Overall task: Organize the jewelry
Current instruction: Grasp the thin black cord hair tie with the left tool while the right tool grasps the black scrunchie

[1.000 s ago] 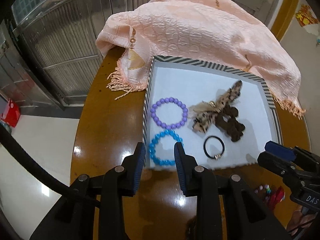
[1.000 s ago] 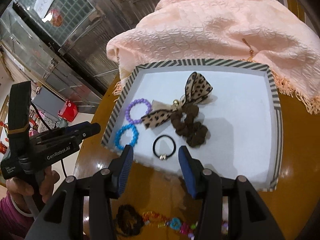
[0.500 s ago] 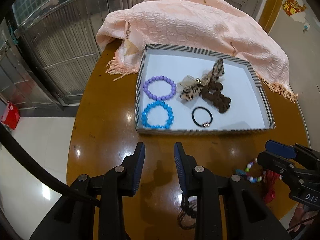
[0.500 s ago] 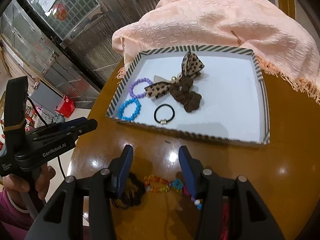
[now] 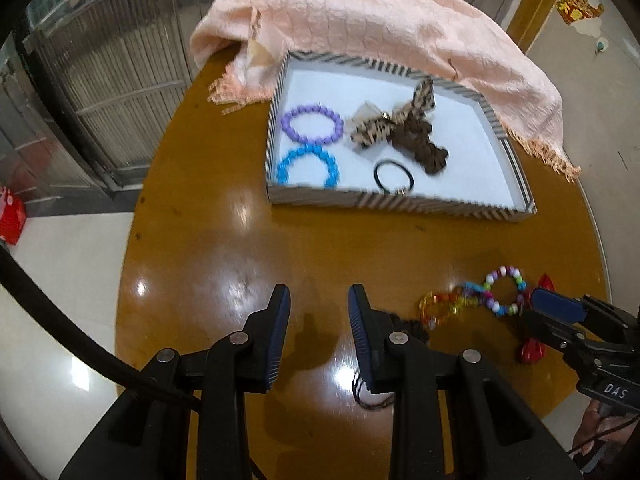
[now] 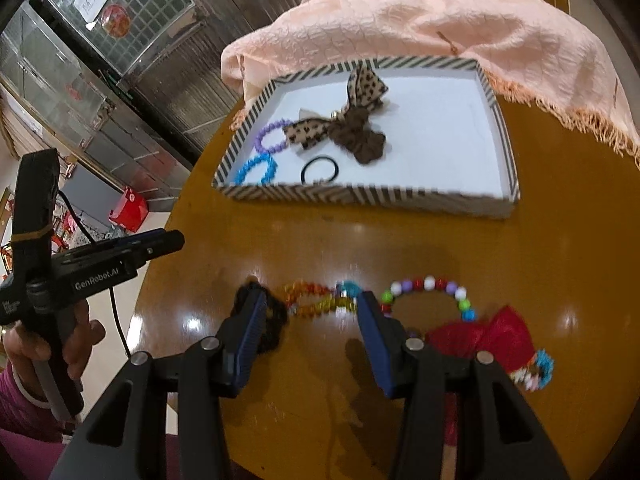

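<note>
In the right wrist view, the rainbow bead bracelet [image 6: 320, 300] lies on the brown table [image 6: 540, 240] in the lower middle of the frame, in the gap between the right gripper's [image 6: 308, 332] open jaws, which grip nothing. A black hair tie [image 6: 272, 320] sits against the left jaw; a multicolour bead bracelet [image 6: 430, 292] and a red bow [image 6: 492, 336] lie to the right. Higher up, the striped tray [image 6: 360, 194] holds a purple bracelet [image 6: 270, 140], blue bracelet [image 6: 258, 170], leopard bow scrunchie [image 6: 348, 128] and black elastic [image 6: 320, 170]. The left gripper's [image 5: 319, 320] jaws stand open over bare table, with the loose pieces at lower right.
</note>
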